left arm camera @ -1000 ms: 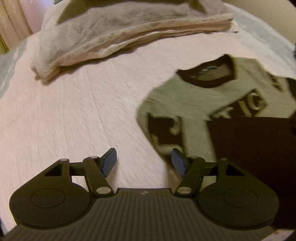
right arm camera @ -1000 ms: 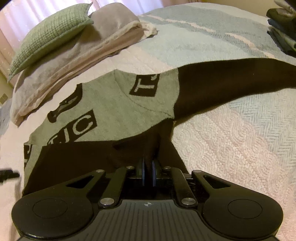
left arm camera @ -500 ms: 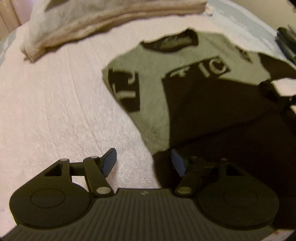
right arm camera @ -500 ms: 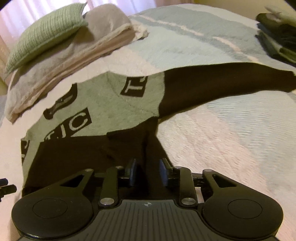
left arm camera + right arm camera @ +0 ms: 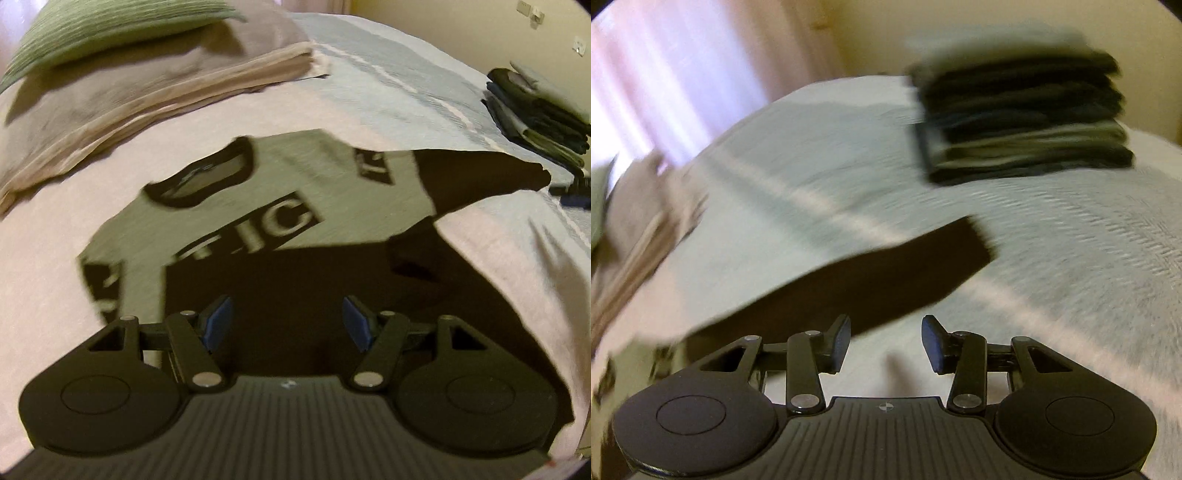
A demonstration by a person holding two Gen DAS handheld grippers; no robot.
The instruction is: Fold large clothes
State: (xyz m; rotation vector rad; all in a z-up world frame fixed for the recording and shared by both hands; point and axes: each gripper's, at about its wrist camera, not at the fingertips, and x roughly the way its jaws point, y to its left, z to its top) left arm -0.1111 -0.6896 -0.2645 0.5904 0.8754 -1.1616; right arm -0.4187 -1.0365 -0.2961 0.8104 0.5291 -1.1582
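Observation:
A grey-green and black sweater with block letters lies flat on the bed, collar toward the pillows. Its black lower part is folded up over the chest. My left gripper hovers open over that black fold, nothing between its blue pads. The sweater's black right sleeve stretches out across the bedspread. My right gripper is open just short of the sleeve, holding nothing; in the left wrist view the right gripper shows as a small dark shape beyond the sleeve's end.
A stack of folded dark clothes sits at the far right of the bed. Folded beige blankets with a green pillow lie at the head. A curtain hangs behind. The bedspread is pale blue and pink.
My right gripper opened, let go of the black fabric and swung right toward the sleeve and the clothes stack. My left gripper moved right, from the bare bedspread to over the black fold.

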